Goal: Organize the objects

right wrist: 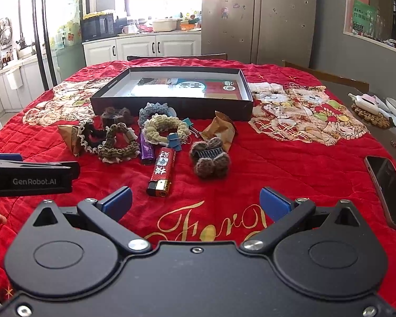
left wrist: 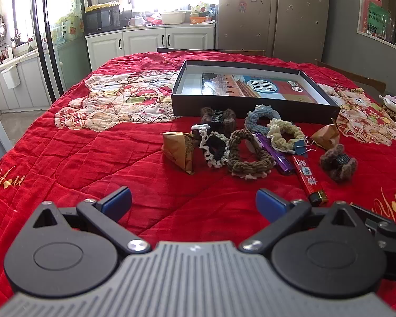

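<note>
We hold both tongs, left tongs point(left wrist: 194, 203) and right tongs point(right wrist: 195, 202), wide and empty above the bench's near edge; lighters point(right wrist: 161, 175), scrunchies point(right wrist: 118, 144) and the box point(right wrist: 171, 100) sit mid-bench.

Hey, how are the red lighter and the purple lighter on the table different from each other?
The red lighter lies in the open, nearest the grippers, its black and gold cap toward the camera; the purple lighter sits farther back, its far end tucked among the hair ties. The red one carries white printed characters; the purple one is plain and glossy. The red one looks wider. Both lie flat on the red cloth, outside the box.
</note>
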A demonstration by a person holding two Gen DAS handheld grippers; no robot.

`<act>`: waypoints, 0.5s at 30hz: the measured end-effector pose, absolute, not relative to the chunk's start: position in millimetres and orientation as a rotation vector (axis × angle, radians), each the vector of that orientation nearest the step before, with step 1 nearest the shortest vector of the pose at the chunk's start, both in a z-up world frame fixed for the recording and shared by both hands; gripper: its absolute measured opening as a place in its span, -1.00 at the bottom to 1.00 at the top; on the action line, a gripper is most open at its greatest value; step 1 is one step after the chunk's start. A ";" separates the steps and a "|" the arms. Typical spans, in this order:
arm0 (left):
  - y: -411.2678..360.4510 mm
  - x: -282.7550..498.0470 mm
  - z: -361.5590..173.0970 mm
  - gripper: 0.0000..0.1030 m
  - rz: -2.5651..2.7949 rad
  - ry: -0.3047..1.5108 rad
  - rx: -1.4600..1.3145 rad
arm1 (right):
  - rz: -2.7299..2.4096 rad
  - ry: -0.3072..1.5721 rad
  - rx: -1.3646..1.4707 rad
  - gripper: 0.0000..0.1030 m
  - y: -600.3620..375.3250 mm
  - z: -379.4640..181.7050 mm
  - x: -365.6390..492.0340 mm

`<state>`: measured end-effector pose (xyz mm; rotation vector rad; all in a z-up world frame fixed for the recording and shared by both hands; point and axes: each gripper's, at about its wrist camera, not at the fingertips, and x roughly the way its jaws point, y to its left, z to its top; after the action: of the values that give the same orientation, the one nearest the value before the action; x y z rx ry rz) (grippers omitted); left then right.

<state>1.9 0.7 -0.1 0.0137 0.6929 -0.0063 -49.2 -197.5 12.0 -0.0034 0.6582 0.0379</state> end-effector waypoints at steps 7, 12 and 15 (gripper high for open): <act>1.4 2.3 -1.3 1.00 -0.008 0.696 0.011 | 0.040 0.662 -0.009 1.00 -196.6 10.5 -48.7; 1.0 1.9 -1.9 1.00 -0.013 0.696 0.012 | 0.043 0.665 -0.015 1.00 -195.3 10.0 -49.1; 0.7 1.7 -2.0 1.00 -0.011 0.696 0.015 | 0.043 0.665 -0.017 1.00 -195.0 10.0 -48.8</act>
<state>1.7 0.7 -2.0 0.0147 0.6957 -0.0108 -48.8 -195.0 10.0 -0.0171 0.6646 0.0433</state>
